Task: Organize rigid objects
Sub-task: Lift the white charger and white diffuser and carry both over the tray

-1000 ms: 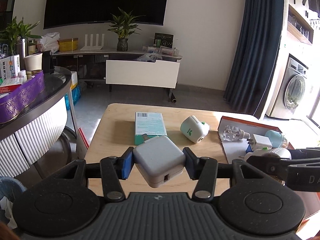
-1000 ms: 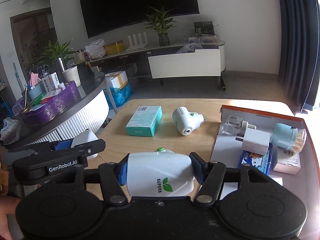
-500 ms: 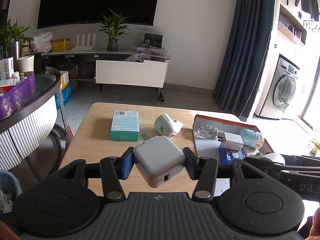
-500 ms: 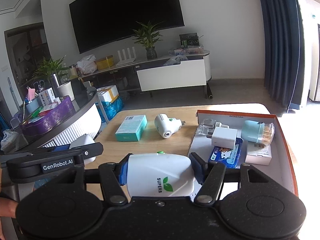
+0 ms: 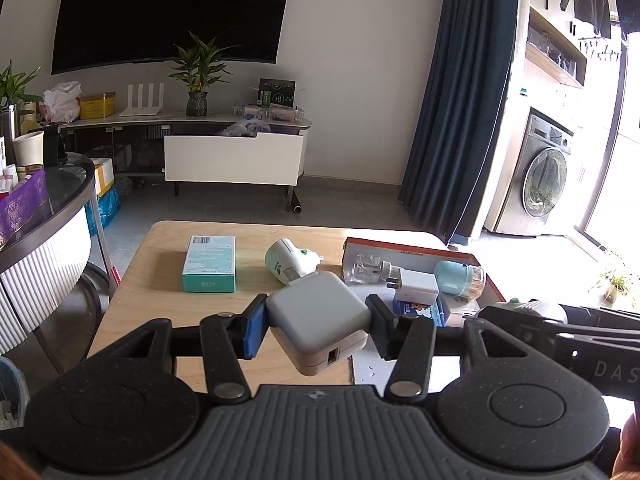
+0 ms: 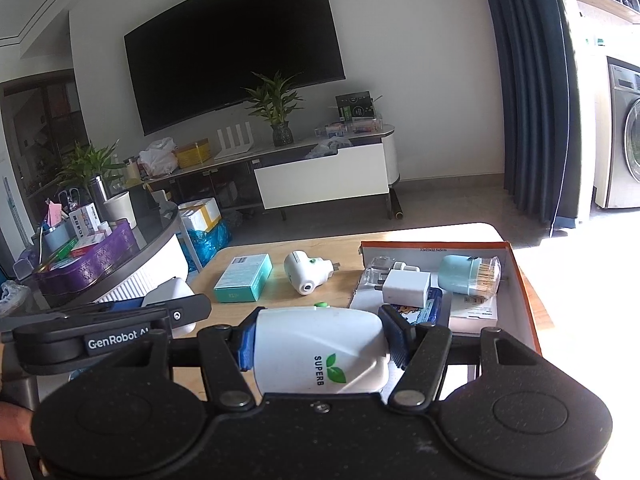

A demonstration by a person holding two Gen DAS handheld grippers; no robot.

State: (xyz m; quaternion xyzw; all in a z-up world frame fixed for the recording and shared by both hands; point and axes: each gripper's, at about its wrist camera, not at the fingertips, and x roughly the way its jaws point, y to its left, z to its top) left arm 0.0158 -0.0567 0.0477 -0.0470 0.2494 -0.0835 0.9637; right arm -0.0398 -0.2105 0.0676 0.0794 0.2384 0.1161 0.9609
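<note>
I'm clamping a grey charger [image 5: 318,314] in my left gripper [image 5: 316,326] and a white SUPERB plug-in device [image 6: 318,350] in my right gripper [image 6: 320,344], holding both above the wooden table [image 5: 160,300], near the orange-rimmed box [image 6: 516,280].

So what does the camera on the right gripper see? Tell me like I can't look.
The right gripper squeezes a white rounded plastic plug-in device above a wooden table. Ahead sits an orange-rimmed cardboard box holding small items.
</note>
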